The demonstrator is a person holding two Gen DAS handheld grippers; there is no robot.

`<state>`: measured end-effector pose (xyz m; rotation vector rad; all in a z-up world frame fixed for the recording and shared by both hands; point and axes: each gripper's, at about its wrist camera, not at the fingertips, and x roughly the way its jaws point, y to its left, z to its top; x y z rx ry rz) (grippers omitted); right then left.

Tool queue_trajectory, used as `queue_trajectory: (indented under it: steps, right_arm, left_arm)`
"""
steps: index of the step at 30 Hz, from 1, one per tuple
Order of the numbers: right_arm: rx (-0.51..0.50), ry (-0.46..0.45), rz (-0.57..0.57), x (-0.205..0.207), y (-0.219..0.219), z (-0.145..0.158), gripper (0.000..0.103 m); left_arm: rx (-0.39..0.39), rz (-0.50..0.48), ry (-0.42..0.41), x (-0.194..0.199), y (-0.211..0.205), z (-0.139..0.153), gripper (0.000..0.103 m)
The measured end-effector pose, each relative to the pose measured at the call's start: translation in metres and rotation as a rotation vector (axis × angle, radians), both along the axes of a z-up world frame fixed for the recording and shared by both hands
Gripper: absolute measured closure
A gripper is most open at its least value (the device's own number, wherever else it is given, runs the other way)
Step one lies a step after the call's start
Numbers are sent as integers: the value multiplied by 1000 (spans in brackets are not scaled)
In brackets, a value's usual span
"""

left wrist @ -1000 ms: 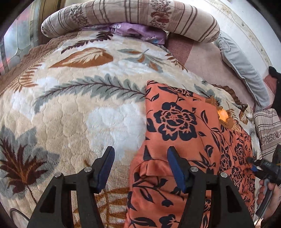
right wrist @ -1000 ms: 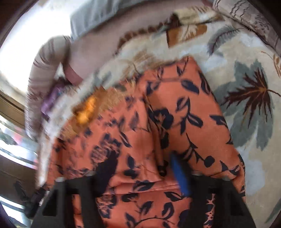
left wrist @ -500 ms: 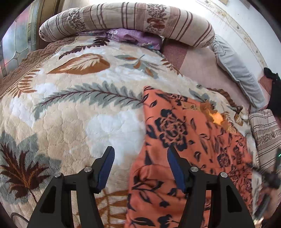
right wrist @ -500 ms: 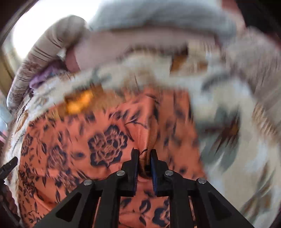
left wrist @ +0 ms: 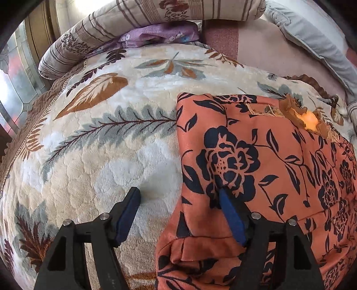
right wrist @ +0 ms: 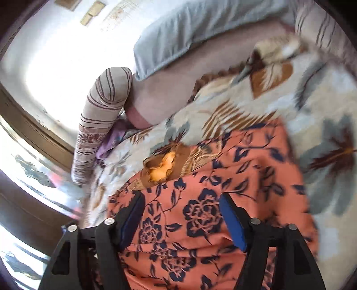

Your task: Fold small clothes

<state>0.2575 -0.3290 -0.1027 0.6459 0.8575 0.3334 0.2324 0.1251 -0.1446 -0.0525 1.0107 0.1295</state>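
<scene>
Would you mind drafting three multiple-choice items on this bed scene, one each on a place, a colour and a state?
1. Where does the purple cloth lie?
A. on the orange garment
B. tucked under the striped bolster, at the blanket's far edge
C. between the left gripper's fingers

2. What colour is the flower print on the orange garment?
A. dark navy
B. white
C. green

3. How does the right gripper stand?
A. shut on the garment
B. open, holding nothing
C. shut on the blanket

Key: 1 B, the purple cloth peeks from beneath the striped bolster where the leaf-print blanket ends. 2 A, the roses and leaves read dark navy on orange. 3 B, its blue pads sit wide apart above the garment, as do those of the left gripper.
</scene>
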Motion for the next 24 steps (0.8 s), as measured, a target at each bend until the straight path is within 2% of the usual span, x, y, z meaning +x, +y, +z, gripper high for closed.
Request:
queue_trajectory:
  steps: [1,2,3,4,5,6,7,8,10,11,12,13,14,15,16,19,20,21,22,23,24]
  right_arm:
    - [30,66,20,16,-2,-20,24]
    - [-1,138,-40,27,-11,-40,27]
    - [6,169,-121,28,-26,-54,32]
    - [67,136,-160,25,-35,-54,32]
    - [54,99,-194,21,-38,-46,30]
    - [-4,64,-210,18,-33,-36,28]
    - [-50,31,-201,16,-28,-27,28]
    - [-51,6,-156,14,-21,-20,28]
    - [-20,-11,12,23,-2,-16,26]
    - [-78,3,72,29,5,-22,26]
    - [-170,67,21,35,-1,-35,26]
    - [-139,116,-44,33,-15,-51,30]
    - [-7,110,-101,28,-32,-55,30]
    - [17,96,-137,22,-35,-49,30]
    - [-8,65,-142,13,-30,-36,28]
    - [88,-1,14,-4,-4,-23,27]
    - [54,-2,76,-5,7,-29,27]
    - [-21,34,78,-1,14,-41,27]
    - [-66,136,24,2,5,-63,31]
    - [-1,135,-13,-1,-4,-69,32]
    - [25,116,-33,-6,-8,-61,32]
  left_arm:
    - [-1,0,3,0,1,0,27]
    - [-5,-2,5,0,1,0,26]
    - [-5,-5,4,-1,1,0,26]
    - [-3,-11,-1,-1,1,-1,26]
    - [3,-14,-9,-2,1,-2,23]
    - [14,-13,-15,0,1,-2,21]
    - [21,-10,-20,-2,2,-3,17]
    - [21,-6,-25,-2,3,-3,16]
    - [10,-2,-27,-2,5,-4,15]
    - [9,-2,-27,-1,5,-4,14]
    - [8,-4,-28,-1,5,-3,14]
    - [7,-5,-30,-2,5,-3,14]
    - [2,-6,-29,-3,6,-3,14]
    - [-6,-6,-31,-3,7,-3,14]
    - [-14,-6,-32,-3,8,-3,15]
    - [-22,3,-28,-3,9,-2,15]
    - [-29,10,-23,-4,10,-1,15]
    - [-41,22,-14,-5,12,1,15]
    - [-62,33,-9,-8,14,5,15]
    - [-79,38,-15,-12,16,10,16]
    - [-89,39,-31,-17,18,16,15]
